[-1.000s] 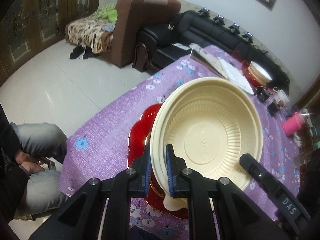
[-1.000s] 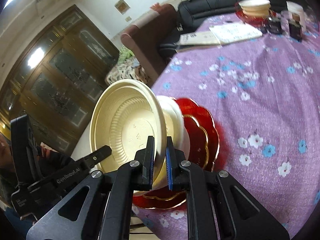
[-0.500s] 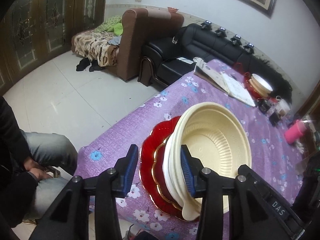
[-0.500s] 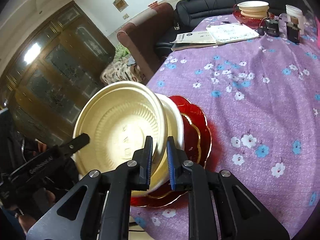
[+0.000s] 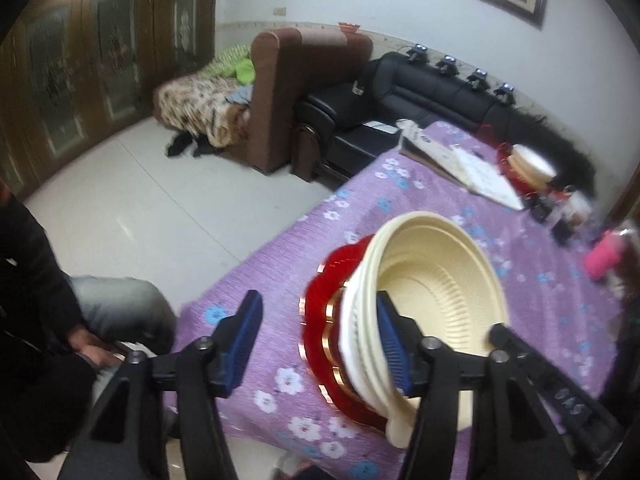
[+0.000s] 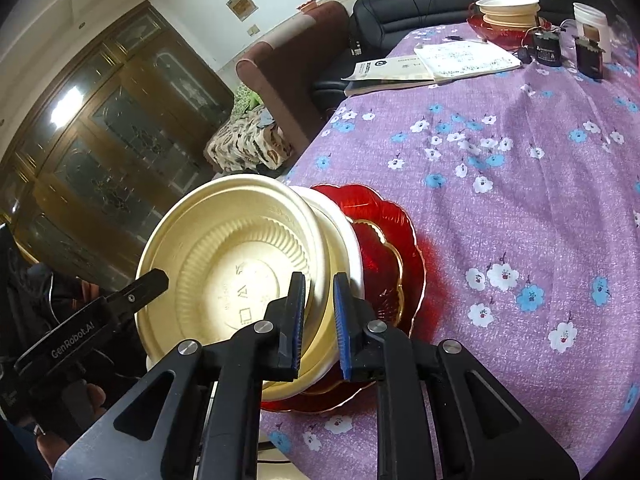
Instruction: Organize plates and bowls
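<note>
A cream bowl (image 6: 236,264) sits tilted in a white bowl (image 6: 344,236), and both rest on the stacked red plates (image 6: 384,248) near the corner of the purple cloth (image 6: 520,184) — so the pile is mostly gathered, but its top piece does not yet lie flat.

The right gripper (image 6: 318,320) is clenched on the cream bowl's rim, one pad inside the bowl and one outside, holding it at a lean. The left gripper (image 5: 320,340) has its jaws opening: the stack's edge stands between them, the right pad is close against the inside of the bowls and the left pad stands well clear over the cloth. It grips nothing now.

As for progress, I judge this pile to be at the seating step: the cream bowl needs to be lowered level into the white one and let go. Past that, a second stack (image 6: 508,8) — pale bowls on a red dish — sits at the far end of the cloth from the red plates, beyond some papers (image 6: 460,60). Whether those two piles are meant to be joined I cannot tell. No loose plates or bowls show on the cloth between them, so little seems left besides settling this bowl.
</note>
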Tool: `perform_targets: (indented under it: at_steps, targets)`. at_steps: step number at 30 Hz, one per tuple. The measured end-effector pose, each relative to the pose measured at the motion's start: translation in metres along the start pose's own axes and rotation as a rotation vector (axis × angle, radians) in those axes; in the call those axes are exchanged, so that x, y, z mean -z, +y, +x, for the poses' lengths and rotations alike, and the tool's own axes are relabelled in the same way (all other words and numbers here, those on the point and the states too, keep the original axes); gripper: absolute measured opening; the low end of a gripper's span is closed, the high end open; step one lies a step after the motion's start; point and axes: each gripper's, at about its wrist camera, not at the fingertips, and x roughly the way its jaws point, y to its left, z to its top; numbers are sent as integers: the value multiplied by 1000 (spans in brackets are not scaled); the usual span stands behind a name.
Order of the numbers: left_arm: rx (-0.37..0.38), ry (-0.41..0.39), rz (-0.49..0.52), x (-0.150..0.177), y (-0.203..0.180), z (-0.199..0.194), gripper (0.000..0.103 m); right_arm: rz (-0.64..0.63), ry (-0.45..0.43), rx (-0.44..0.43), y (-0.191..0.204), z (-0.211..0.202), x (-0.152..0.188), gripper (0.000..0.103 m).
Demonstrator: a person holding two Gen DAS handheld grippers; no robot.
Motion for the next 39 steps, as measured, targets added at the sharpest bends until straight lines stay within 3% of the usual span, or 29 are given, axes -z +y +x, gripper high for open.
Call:
perform_targets:
  at_steps: [4, 6, 7, 10, 16, 24, 39]
  targets:
    - [-135, -82, 82, 2, -10, -13, 62, -22, -57, 24, 0, -11, -1, 14]
    - [-211, -147, 111, 3, -15, -22, 69, -20, -91, 18, -4, -19, -2, 14]
    - [-245, -174, 130, 3, -19, -25, 79, -17, -109, 14, -5, -23, -2, 14]
    - [-293, -184, 170, 2, -24, -24, 82, -14, -142, 23, -11, -31, -4, 14]
    - [-274, -266, 173, 3, -29, -45, 82, -2, -208, 35, -24, -49, -4, 14]
    - [-139, -321, 149, 10, -35, -67, 82, -47, -222, 5, -23, -62, 4, 14]
    - [-76, -321, 163, 25, -51, -77, 83, -213, -235, -27, 10, -83, 33, 14]
